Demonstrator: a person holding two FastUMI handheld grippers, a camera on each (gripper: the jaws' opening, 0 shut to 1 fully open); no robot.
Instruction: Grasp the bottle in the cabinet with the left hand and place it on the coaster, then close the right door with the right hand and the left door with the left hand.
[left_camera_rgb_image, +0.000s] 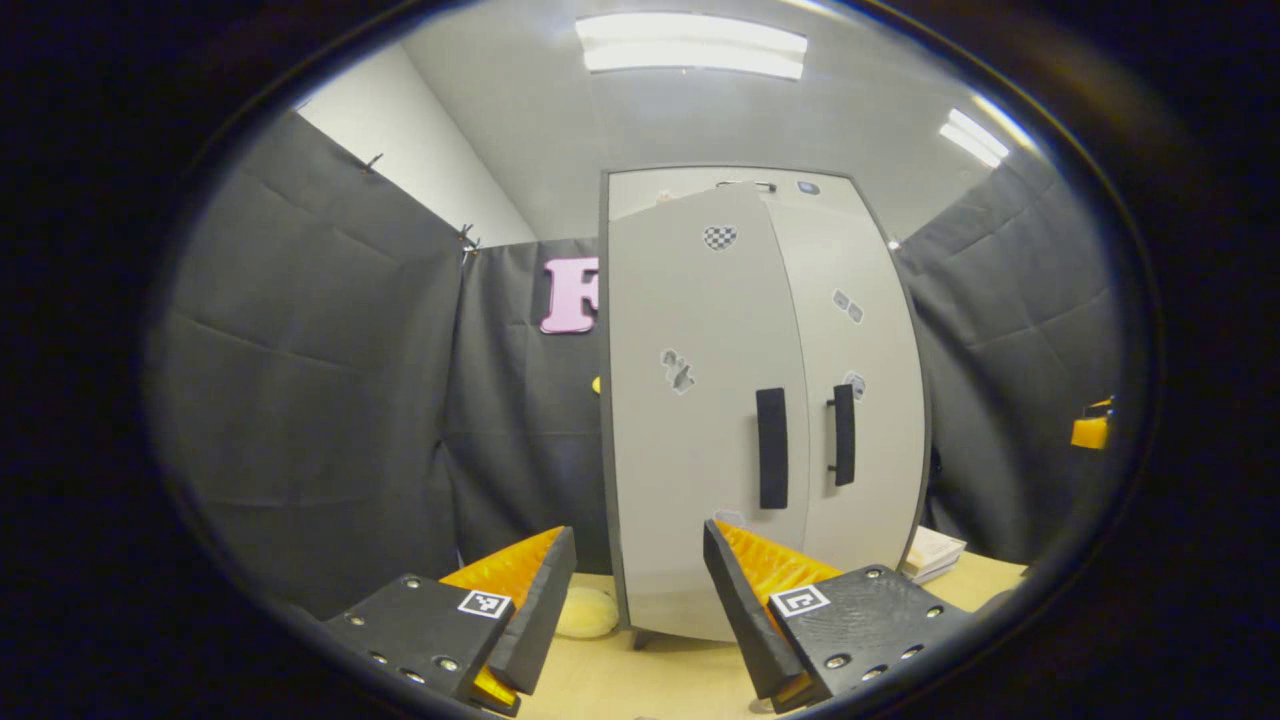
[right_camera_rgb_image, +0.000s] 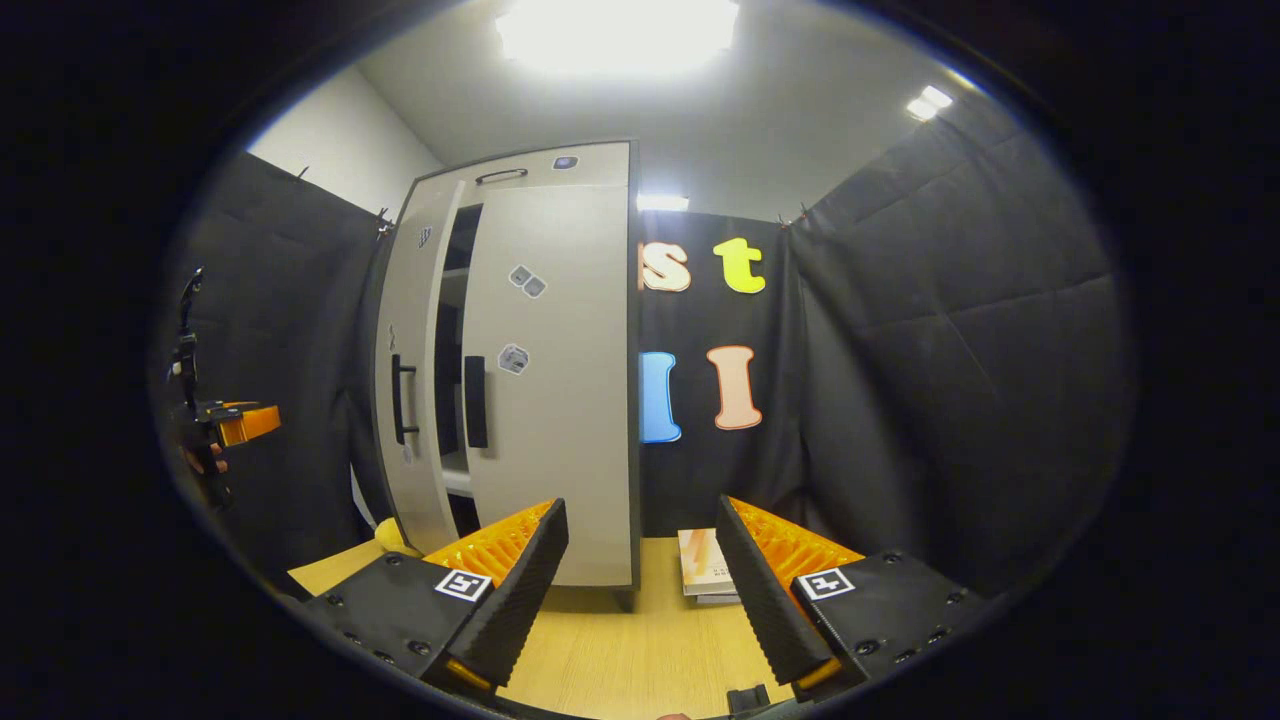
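Note:
The pale grey cabinet (left_camera_rgb_image: 700, 420) stands on the wooden table straight ahead of my left gripper (left_camera_rgb_image: 640, 535), which is open and holds nothing. Its left door (left_camera_rgb_image: 690, 330) stands a little ajar, its edge overlapping the right door (left_camera_rgb_image: 860, 340). Each door carries a black handle (left_camera_rgb_image: 771, 447). In the right gripper view, a dark gap (right_camera_rgb_image: 452, 340) with shelves shows between the left door (right_camera_rgb_image: 410, 330) and the right door (right_camera_rgb_image: 555, 380), which lies flush. My right gripper (right_camera_rgb_image: 640, 505) is open and holds nothing, facing the cabinet's right corner. The left gripper (right_camera_rgb_image: 235, 422) hangs far off at the left.
A pale yellow round thing (left_camera_rgb_image: 587, 612) lies on the table (left_camera_rgb_image: 640, 680) by the cabinet's left foot. A small stack of books (right_camera_rgb_image: 705, 565) sits to the cabinet's right. Black cloth walls close in the booth on all sides.

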